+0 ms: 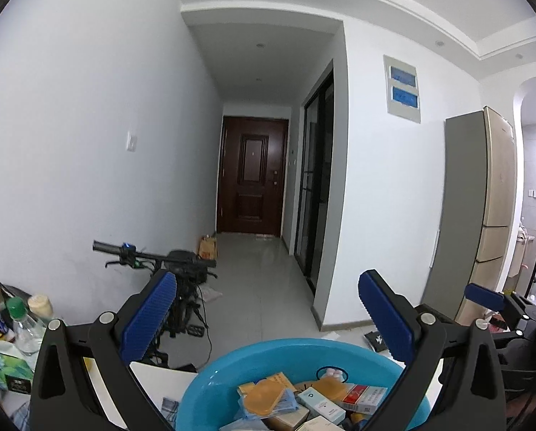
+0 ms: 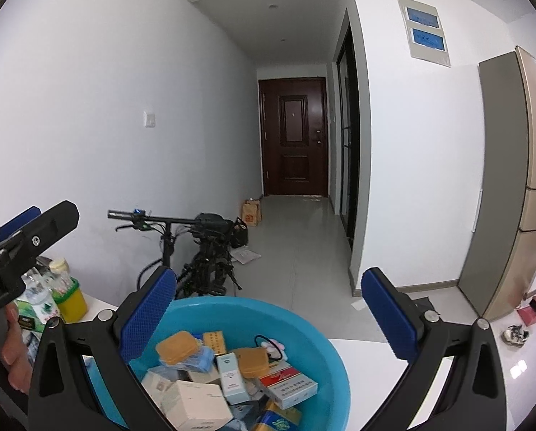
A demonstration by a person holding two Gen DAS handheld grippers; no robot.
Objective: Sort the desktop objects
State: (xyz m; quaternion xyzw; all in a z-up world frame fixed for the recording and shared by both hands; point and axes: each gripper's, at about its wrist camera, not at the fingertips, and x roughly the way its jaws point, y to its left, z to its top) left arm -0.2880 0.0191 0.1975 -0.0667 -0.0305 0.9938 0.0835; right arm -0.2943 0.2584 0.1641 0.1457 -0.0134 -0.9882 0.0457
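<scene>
Both tongs are held level above the blue basin, pointing toward the hallway. The left tongs [image 1: 266, 318] are spread wide with nothing between the blue pads. The right tongs [image 2: 268, 314] are also wide open and empty. The blue basin [image 2: 232, 310] stands on the white surface [image 2: 382, 388] near its far edge, full of small boxes [image 2: 289, 386] and orange cases [image 2: 176, 348]. Bottles [image 2: 43, 301] stand at the left edge.

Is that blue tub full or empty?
Fairly full. The blue tub holds a heap of small boxes and orange cases piled over its bottom.
</scene>
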